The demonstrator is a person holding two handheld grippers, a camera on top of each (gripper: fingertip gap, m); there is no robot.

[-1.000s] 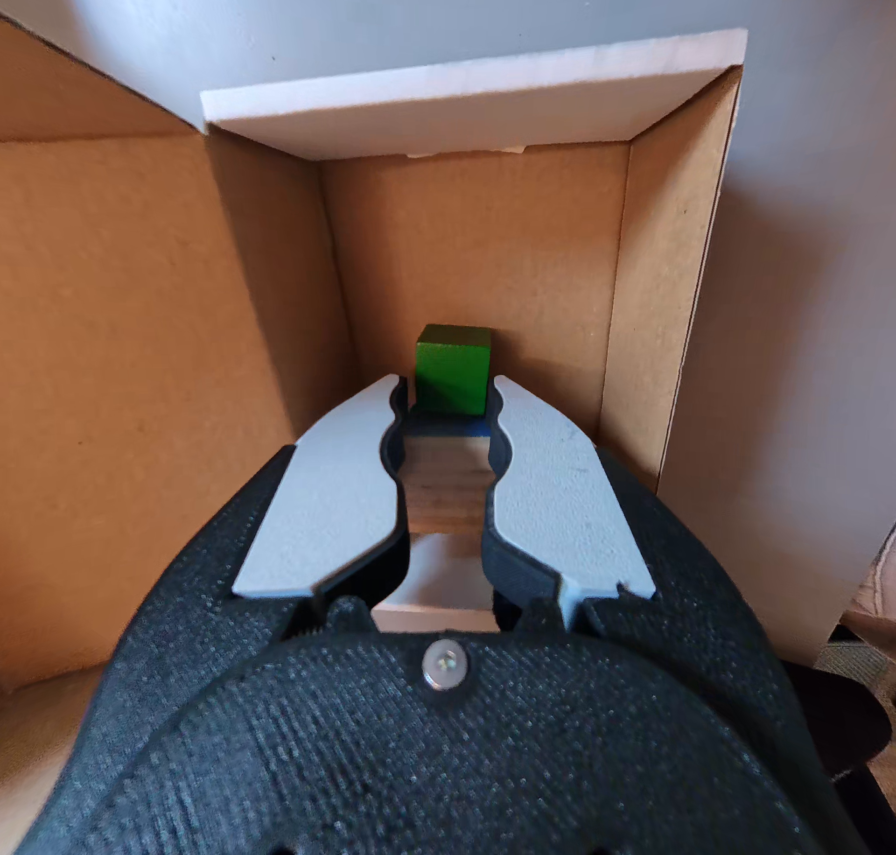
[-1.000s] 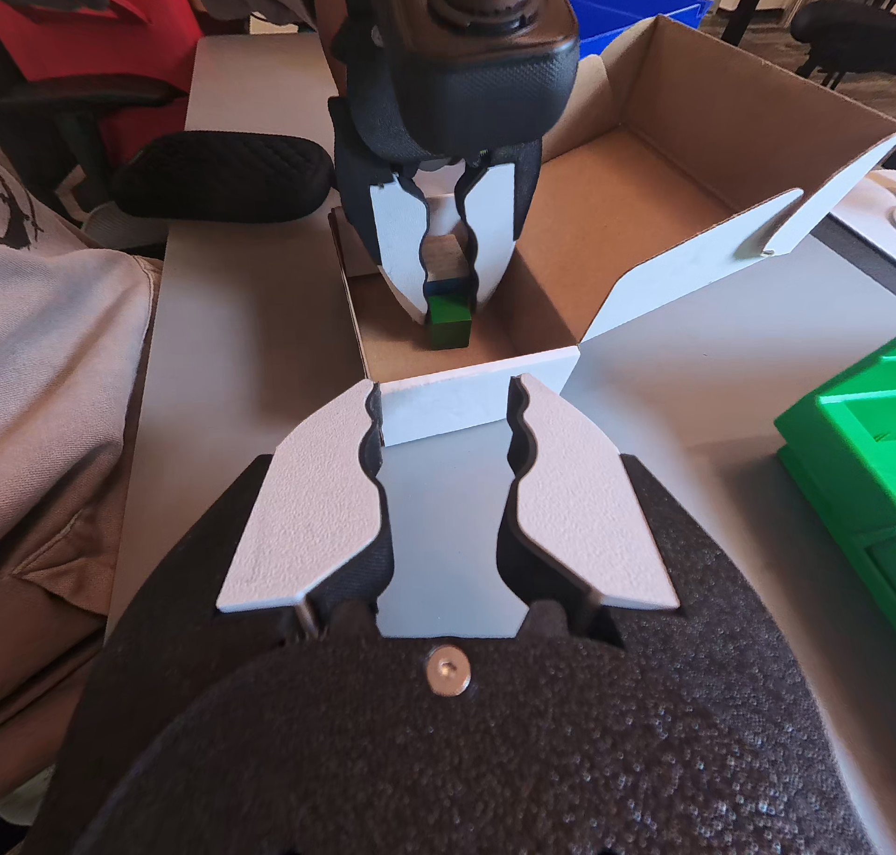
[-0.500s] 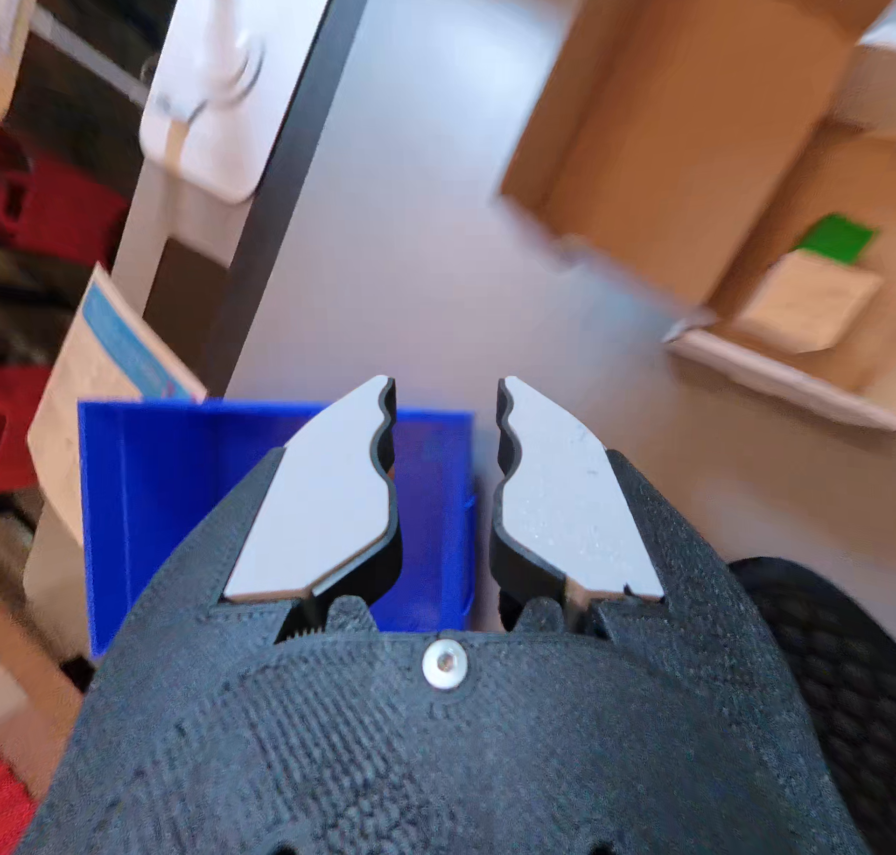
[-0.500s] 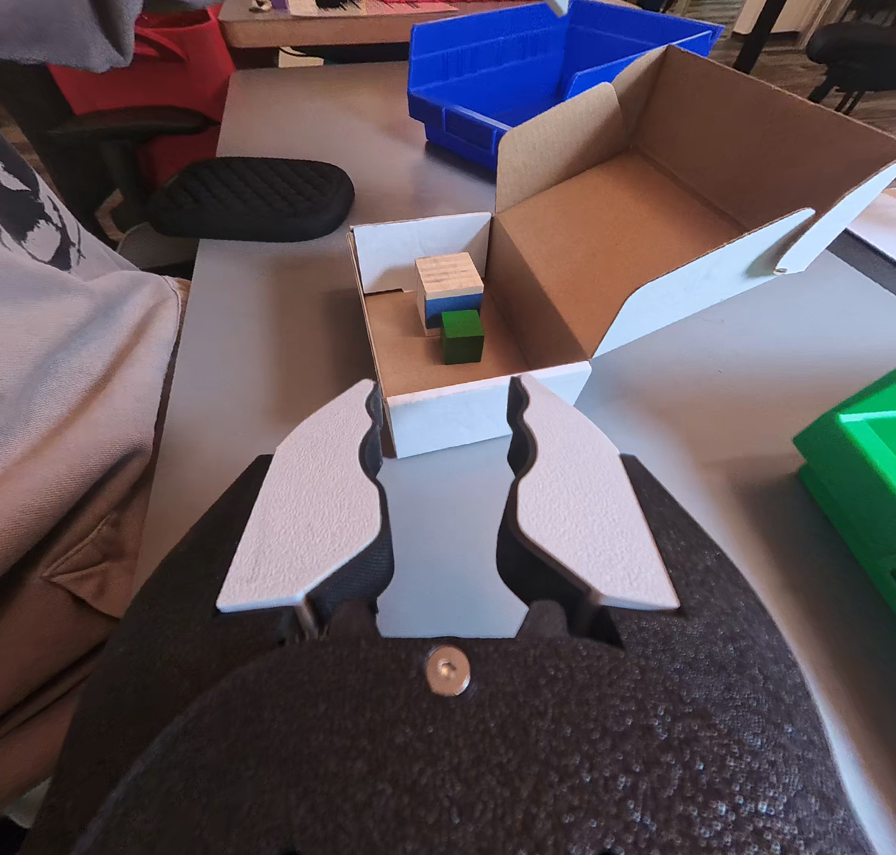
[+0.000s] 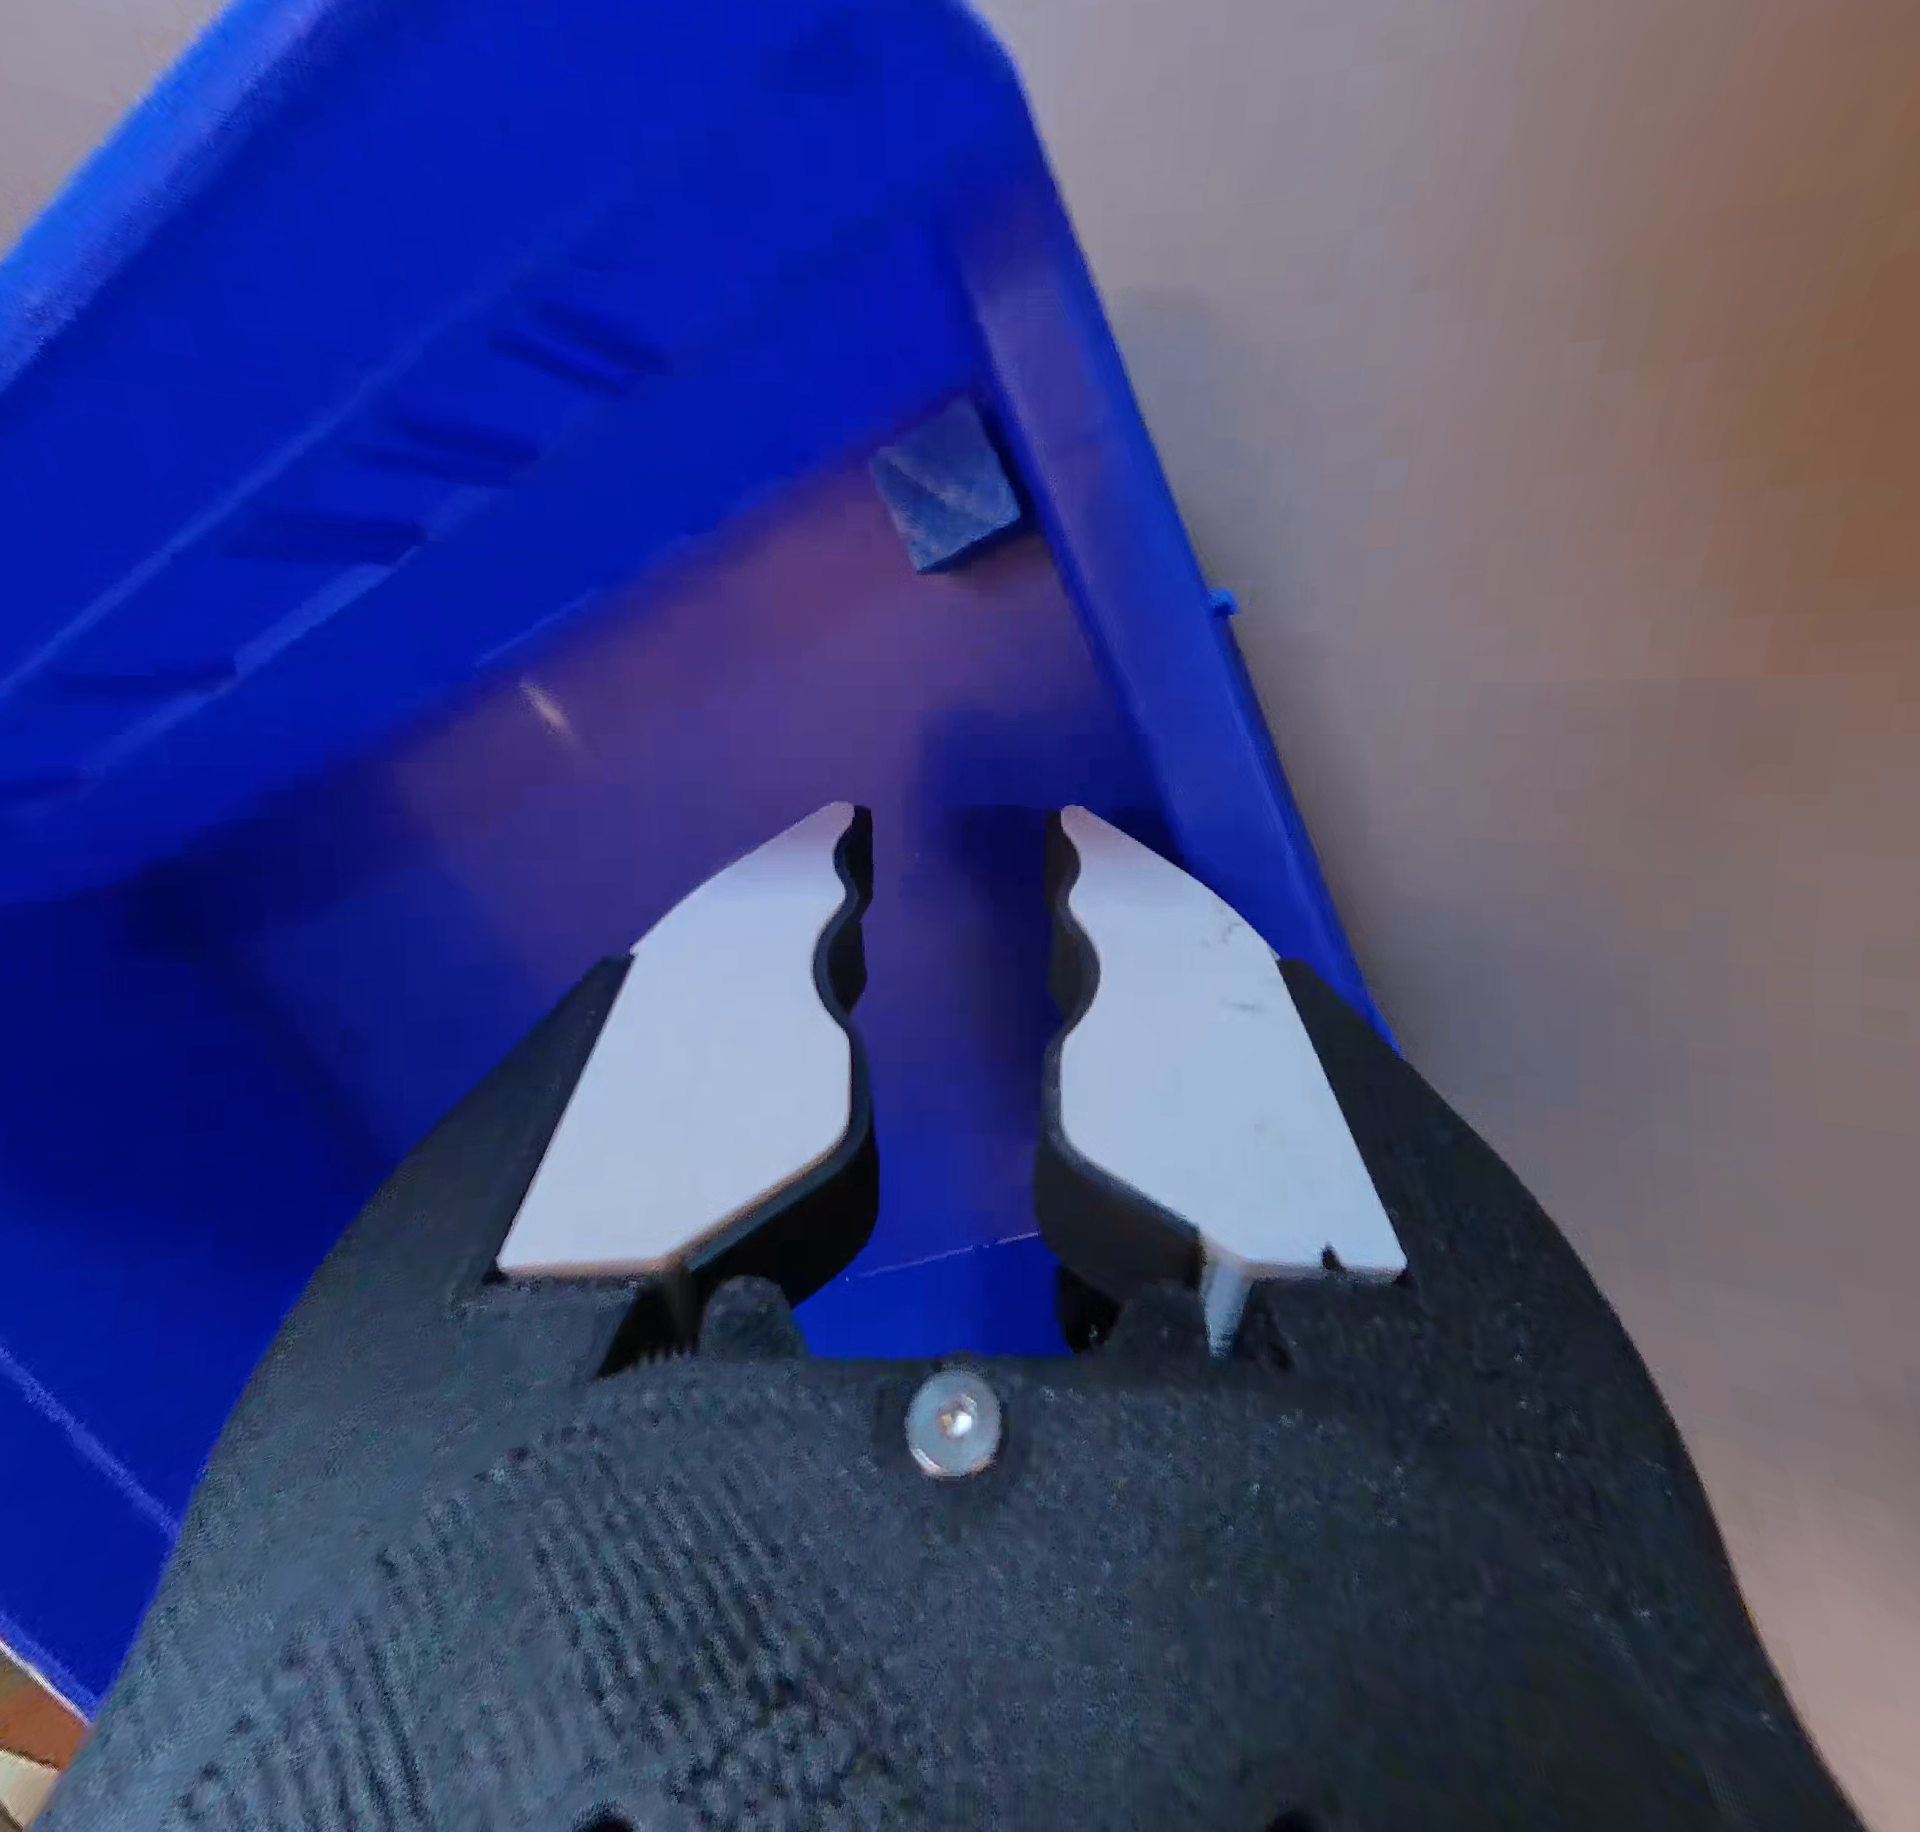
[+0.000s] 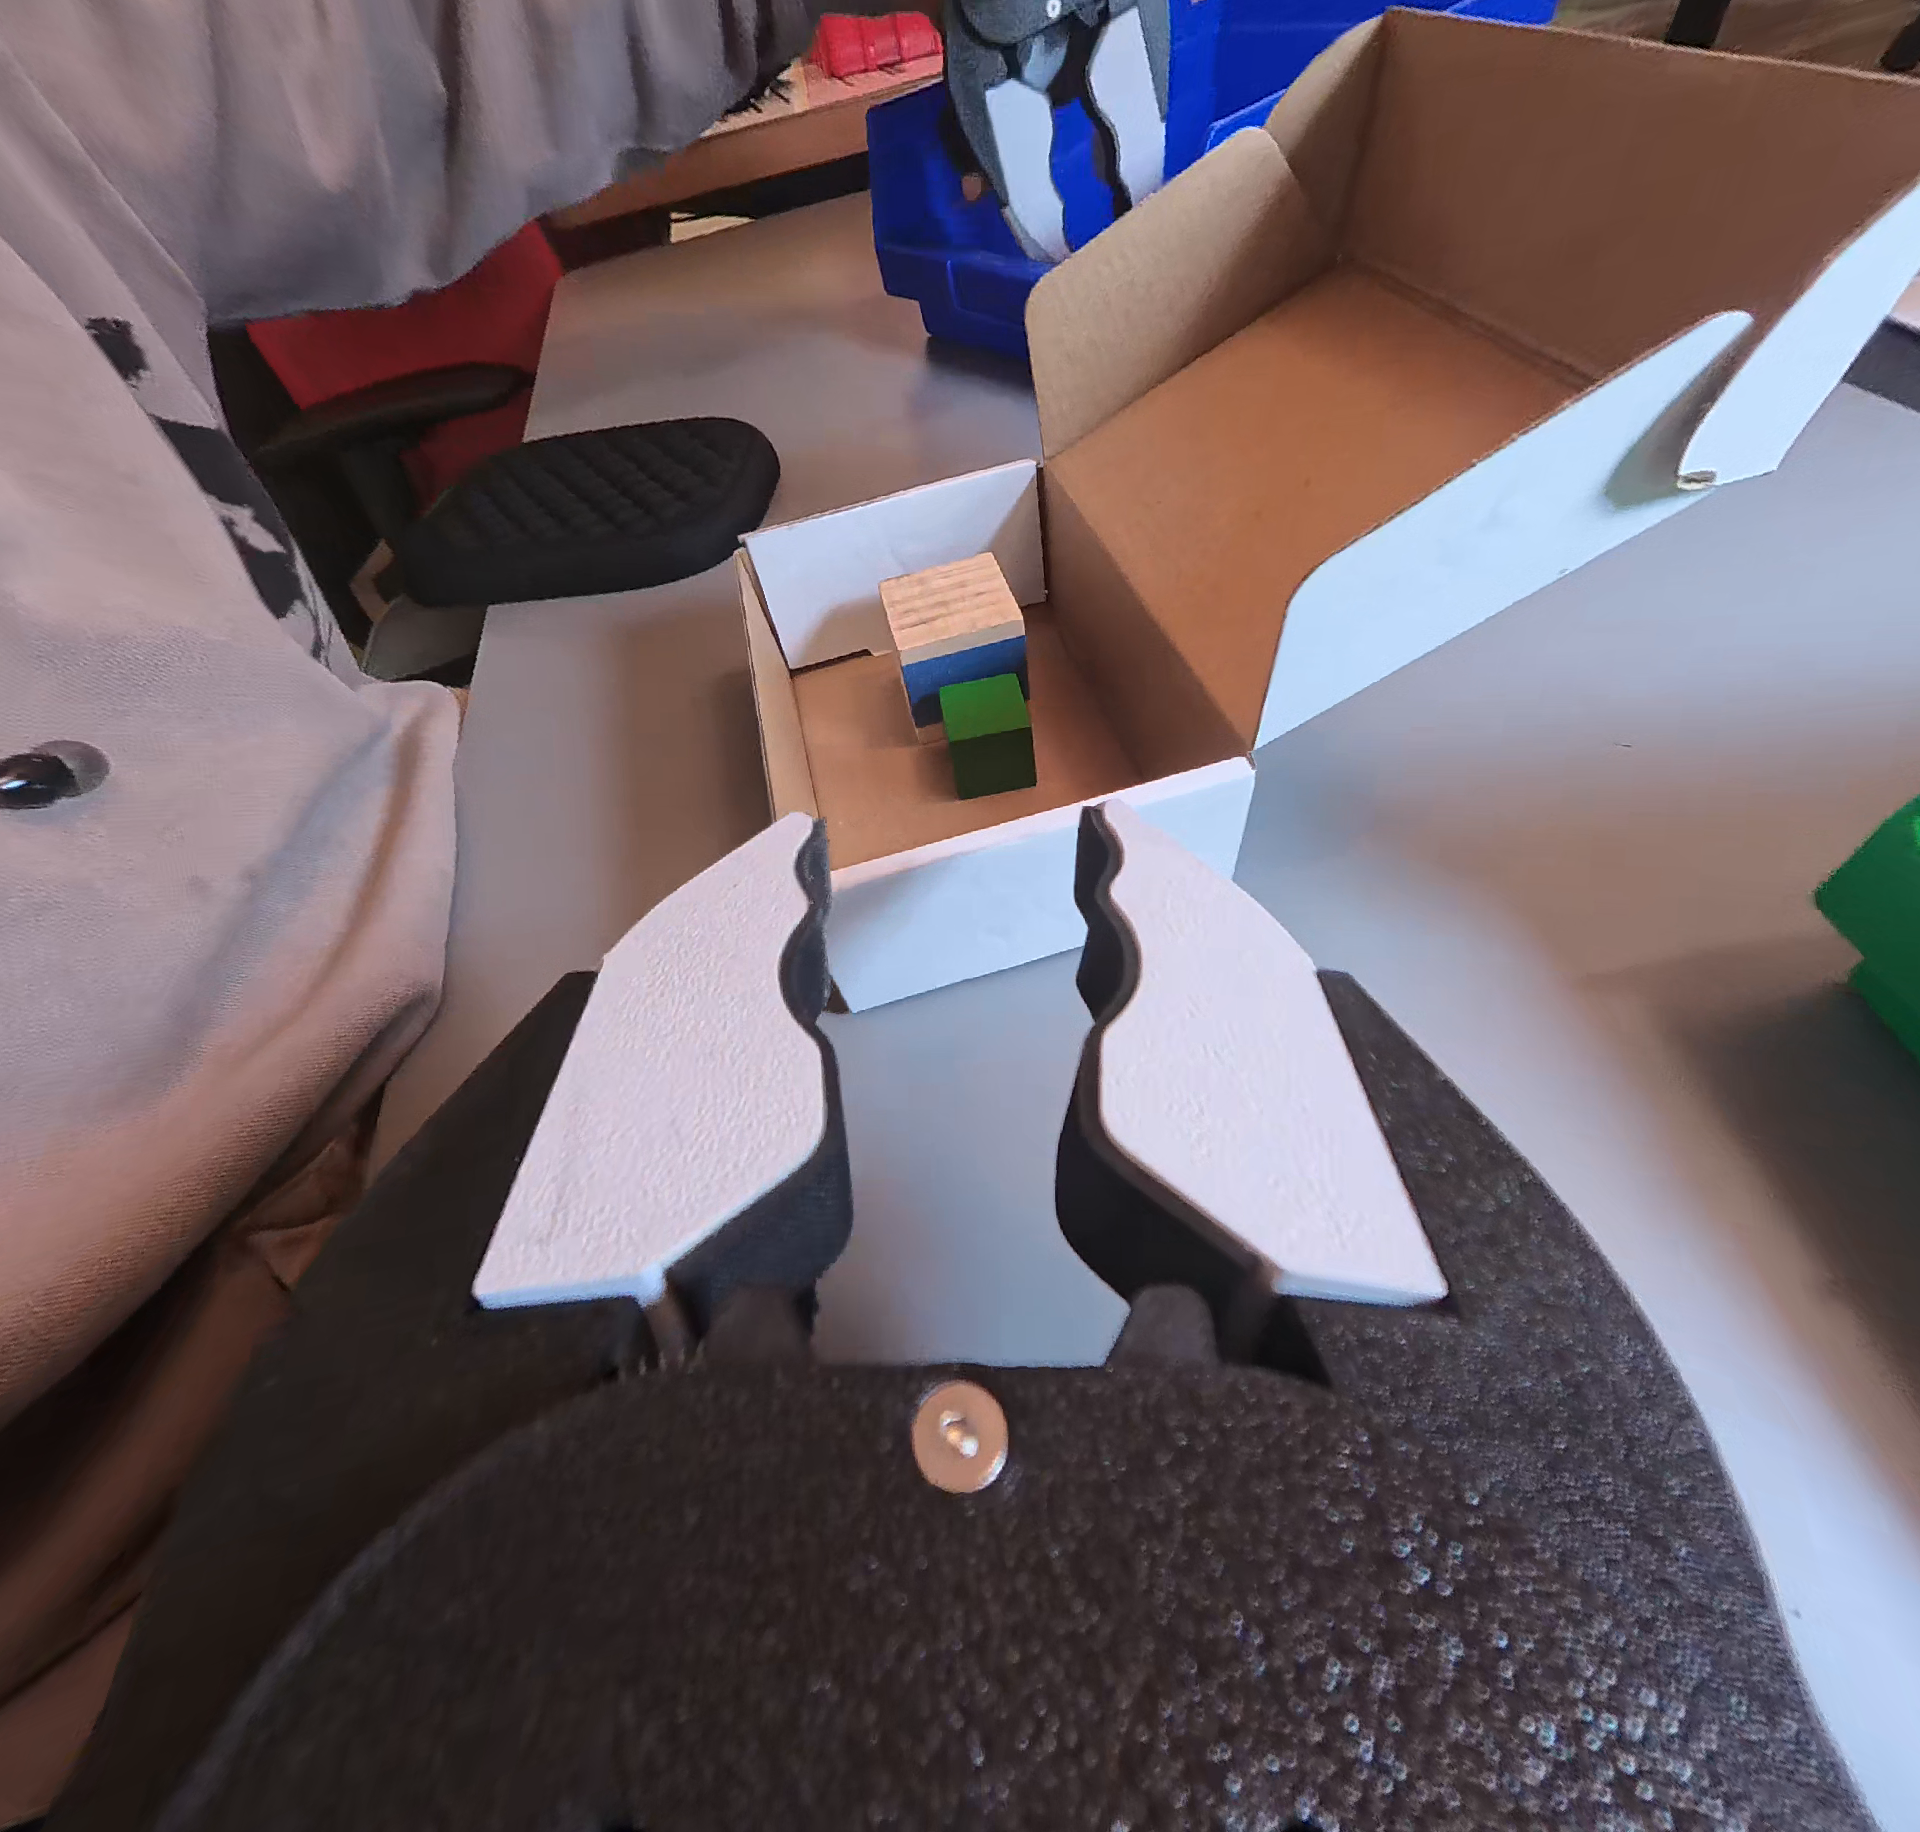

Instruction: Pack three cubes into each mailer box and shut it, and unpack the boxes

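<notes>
Hovering inside a blue bin (image 5: 436, 348), the left gripper (image 5: 958, 826) has its jaws spread and empty; a blue cube (image 5: 943, 506) lies in the bin's far corner. At centre frame, the open mailer box (image 6: 1039, 909) holds stacked cubes (image 6: 961, 644) and a green cube (image 6: 987, 733) before the right gripper (image 6: 951, 832), jaws spread, above the desk (image 6: 1507, 847).

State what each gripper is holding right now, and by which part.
Nothing is held. The left gripper is open and empty over the blue bin; the right gripper is open and empty before the mailer box.
</notes>
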